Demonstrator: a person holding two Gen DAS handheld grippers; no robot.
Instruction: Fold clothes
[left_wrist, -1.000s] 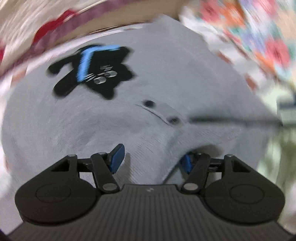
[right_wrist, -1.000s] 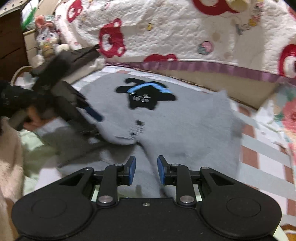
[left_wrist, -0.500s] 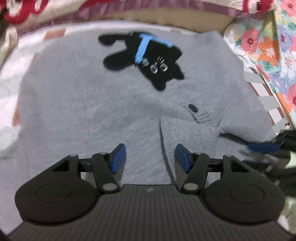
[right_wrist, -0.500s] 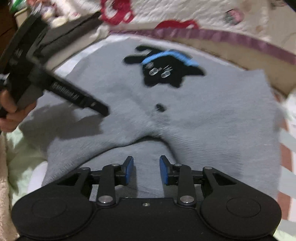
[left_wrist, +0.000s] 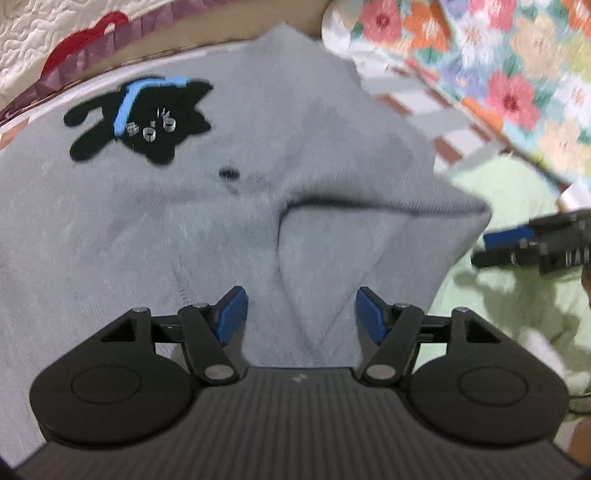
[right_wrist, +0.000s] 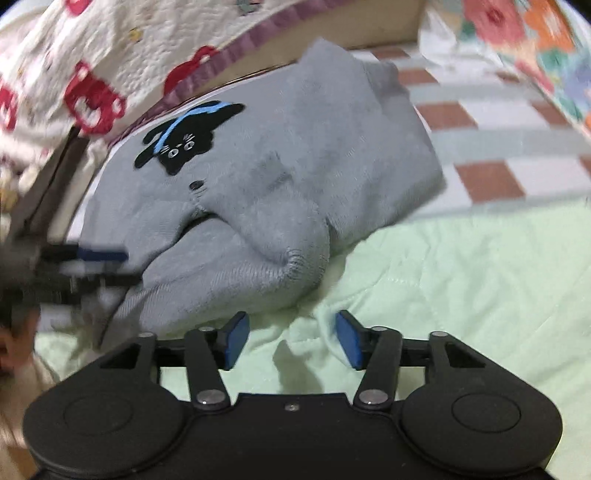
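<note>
Both the left claw and the right claw are wide and hold nothing, near the gray sweater on the bed.

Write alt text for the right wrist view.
An open right gripper hovers over a pale green blanket, just short of a grey sweater with a black cat patch. The left gripper, blurred, reaches in from the left edge.
</note>
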